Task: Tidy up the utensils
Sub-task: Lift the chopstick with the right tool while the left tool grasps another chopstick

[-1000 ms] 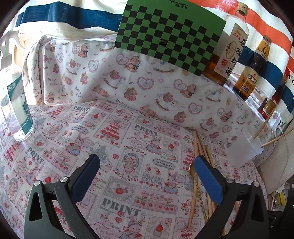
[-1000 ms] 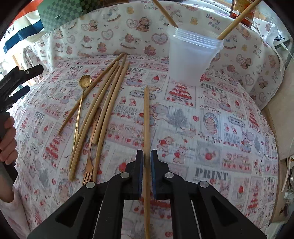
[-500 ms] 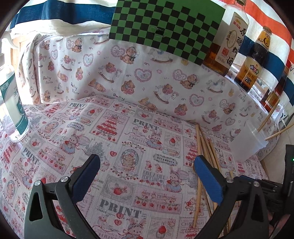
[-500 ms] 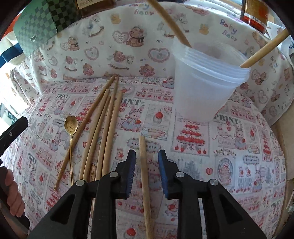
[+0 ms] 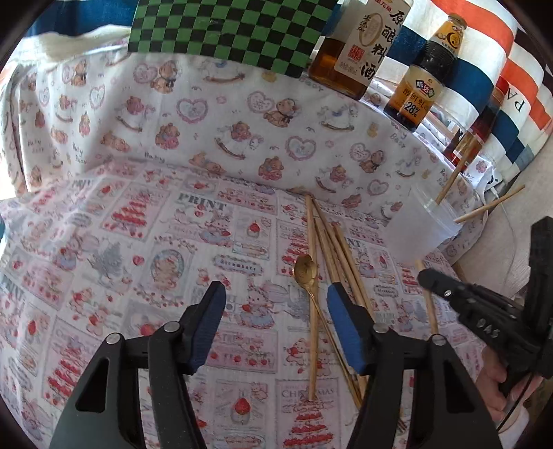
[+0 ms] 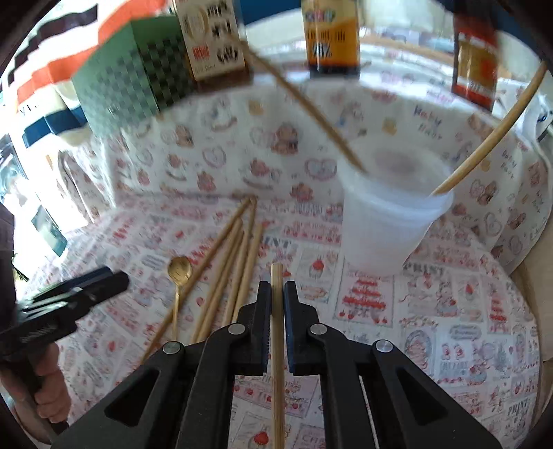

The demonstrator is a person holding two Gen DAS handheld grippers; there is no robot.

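Observation:
My right gripper (image 6: pixel 277 293) is shut on a wooden chopstick (image 6: pixel 277 345) that points toward the translucent plastic cup (image 6: pixel 390 214), which holds two chopsticks. Several more chopsticks (image 6: pixel 235 273) and a gold spoon (image 6: pixel 179 276) lie on the cloth to the left of the cup. In the left wrist view my left gripper (image 5: pixel 276 311) is open and empty, low over the cloth, with the gold spoon (image 5: pixel 306 273) and chopsticks (image 5: pixel 331 248) between and just past its fingers. The cup (image 5: pixel 421 231) stands at the right, and the right gripper (image 5: pixel 459 304) comes in from the right.
A green checkered board (image 5: pixel 235 31) and sauce bottles (image 5: pixel 363 45) stand on the raised ledge behind the cloth. The table's right edge (image 6: pixel 528 286) runs close beside the cup. A fork lies under my right gripper, mostly hidden.
My right gripper opened around the chopstick half a second ago and has shut on it again nearer its tip, closer to the cup. My left gripper has moved right, over the spoon and chopsticks.

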